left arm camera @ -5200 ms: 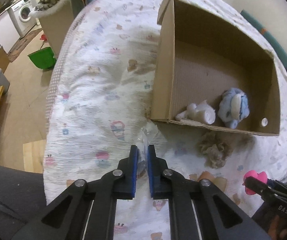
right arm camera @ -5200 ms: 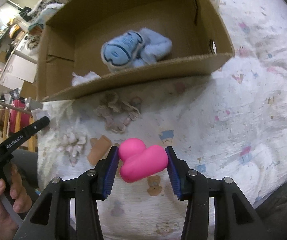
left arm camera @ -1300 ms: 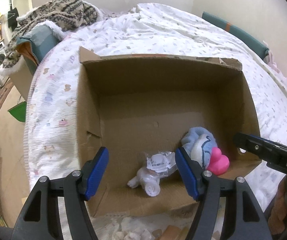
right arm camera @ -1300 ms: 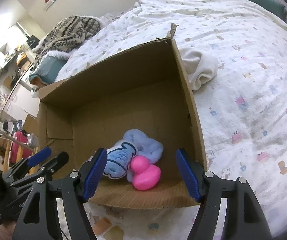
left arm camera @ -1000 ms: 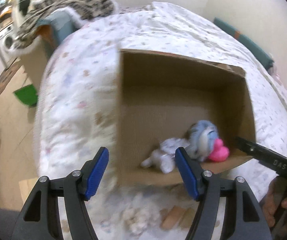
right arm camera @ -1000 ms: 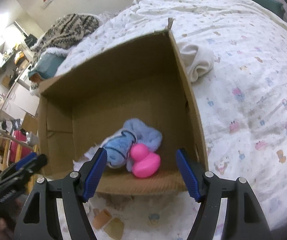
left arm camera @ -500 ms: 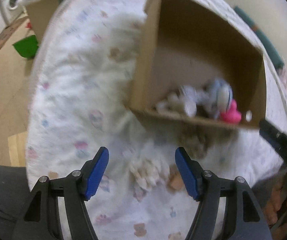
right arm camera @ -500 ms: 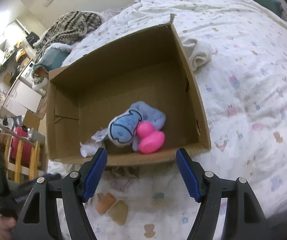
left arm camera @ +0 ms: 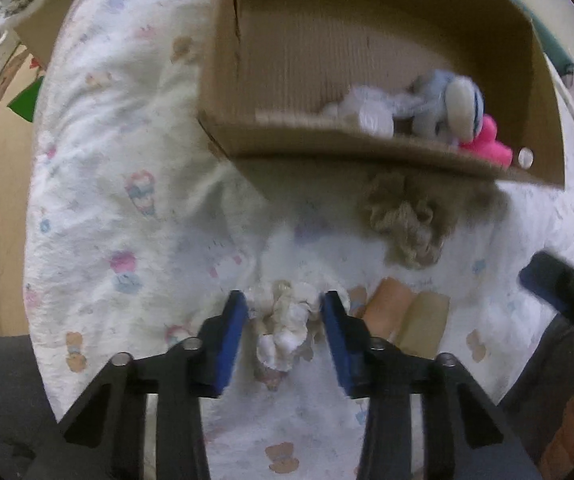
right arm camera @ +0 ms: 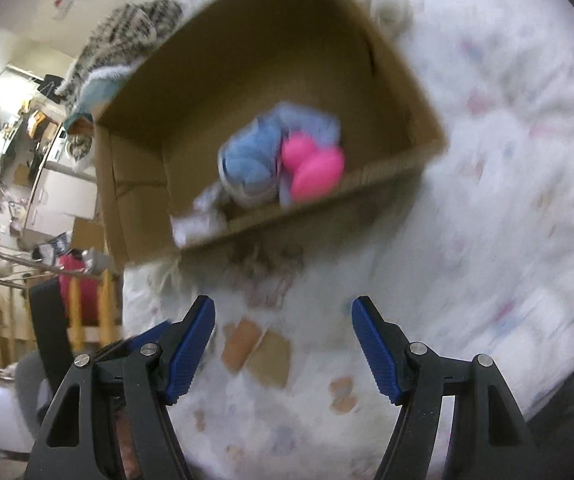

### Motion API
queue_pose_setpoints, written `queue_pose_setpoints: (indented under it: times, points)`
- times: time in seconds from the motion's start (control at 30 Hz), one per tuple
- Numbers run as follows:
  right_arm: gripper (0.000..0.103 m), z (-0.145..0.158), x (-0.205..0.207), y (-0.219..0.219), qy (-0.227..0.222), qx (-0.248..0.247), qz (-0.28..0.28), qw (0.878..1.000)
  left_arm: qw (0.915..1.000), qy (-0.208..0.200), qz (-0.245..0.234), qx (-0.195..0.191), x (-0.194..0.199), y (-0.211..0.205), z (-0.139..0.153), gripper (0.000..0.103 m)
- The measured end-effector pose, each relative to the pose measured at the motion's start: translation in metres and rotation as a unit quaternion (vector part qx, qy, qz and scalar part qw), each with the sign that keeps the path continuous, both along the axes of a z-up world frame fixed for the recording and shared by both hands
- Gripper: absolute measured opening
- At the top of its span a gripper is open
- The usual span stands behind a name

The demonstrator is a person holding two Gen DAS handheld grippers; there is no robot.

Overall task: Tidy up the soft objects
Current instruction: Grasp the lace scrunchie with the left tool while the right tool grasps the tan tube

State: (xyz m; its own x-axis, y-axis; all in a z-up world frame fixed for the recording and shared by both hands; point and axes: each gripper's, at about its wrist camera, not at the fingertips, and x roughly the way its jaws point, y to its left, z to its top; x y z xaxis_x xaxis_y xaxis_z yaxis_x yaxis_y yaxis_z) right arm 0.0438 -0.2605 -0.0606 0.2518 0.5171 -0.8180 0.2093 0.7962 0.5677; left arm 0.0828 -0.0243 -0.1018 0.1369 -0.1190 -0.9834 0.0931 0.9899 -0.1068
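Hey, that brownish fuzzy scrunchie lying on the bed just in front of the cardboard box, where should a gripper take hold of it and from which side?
Grip the brown scrunchie across one bunched fold of its ring, coming from above. It lies flat on the quilt and close to the cardboard box wall, so a sideways approach looks cramped. The free right gripper seems the natural choice.

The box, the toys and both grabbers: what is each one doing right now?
cardboard box: open, on the bed.
pink duck: inside the box.
blue plush: inside the box.
white scrunchie: on the bed, left gripper closing around it.
tan scrunchie: on the bed.
right gripper: open, empty.
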Motion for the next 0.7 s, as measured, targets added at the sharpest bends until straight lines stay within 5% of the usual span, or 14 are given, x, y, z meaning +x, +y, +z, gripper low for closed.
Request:
queue_pose_setpoints:
  times: [0.07, 0.13, 0.3, 0.4, 0.6, 0.7]
  points:
    - [0.07, -0.014, -0.004, 0.008, 0.03, 0.016, 0.006, 0.999, 1.0, 0.001, -0.005, 0.004, -0.002, -0.003, -0.002, 0.031]
    - [0.051, -0.024, -0.005, 0.017, 0.051, 0.023, 0.02, 0.998, 0.9999, -0.006, -0.01, 0.012, -0.002, -0.008, -0.002, 0.021]
    - [0.043, -0.035, -0.001, 0.04, 0.065, 0.009, 0.047, 0.997, 0.9998, -0.012, -0.01, 0.012, -0.004, -0.009, 0.005, 0.008]
    - [0.041, -0.042, 0.001, 0.052, 0.071, -0.014, 0.058, 0.996, 0.9997, -0.021, -0.009, 0.011, -0.004, -0.006, 0.012, 0.008]
    - [0.013, -0.041, 0.002, 0.065, 0.057, -0.045, 0.079, 0.994, 0.9993, -0.036, 0.006, -0.004, -0.009, 0.002, 0.03, 0.008]
    - [0.011, -0.035, -0.001, 0.06, 0.046, -0.039, 0.074, 0.995, 0.9987, -0.049, 0.013, -0.009, -0.015, 0.006, 0.038, 0.008]
